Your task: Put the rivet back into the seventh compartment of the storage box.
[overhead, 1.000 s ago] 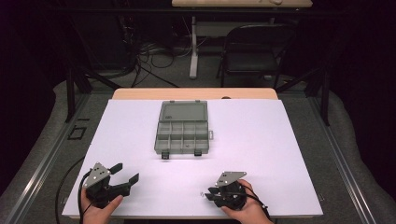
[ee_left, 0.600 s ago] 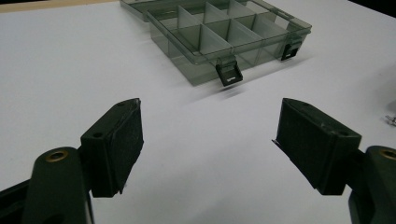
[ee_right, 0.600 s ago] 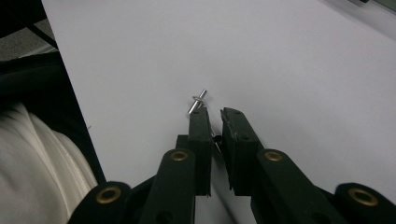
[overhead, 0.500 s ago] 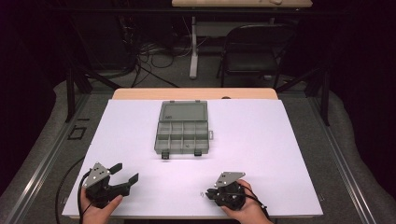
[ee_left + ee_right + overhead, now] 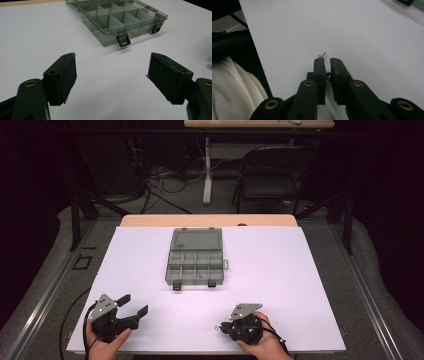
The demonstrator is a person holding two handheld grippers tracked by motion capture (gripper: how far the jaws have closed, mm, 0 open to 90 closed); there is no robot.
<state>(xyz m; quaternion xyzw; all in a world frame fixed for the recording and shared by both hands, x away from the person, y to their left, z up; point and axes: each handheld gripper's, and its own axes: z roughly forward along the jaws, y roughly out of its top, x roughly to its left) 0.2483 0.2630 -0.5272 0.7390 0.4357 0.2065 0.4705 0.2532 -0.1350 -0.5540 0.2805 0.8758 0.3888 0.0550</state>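
organizer box mid-table | left claw near-left | right claw near-right, on small metal piece

Smoky translucent plastic organiser box; matt white table; shiny metal pin.

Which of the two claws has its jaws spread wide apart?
The left claw: its jaws gape over bare table, while the right claw is nearly closed around a small metal piece.
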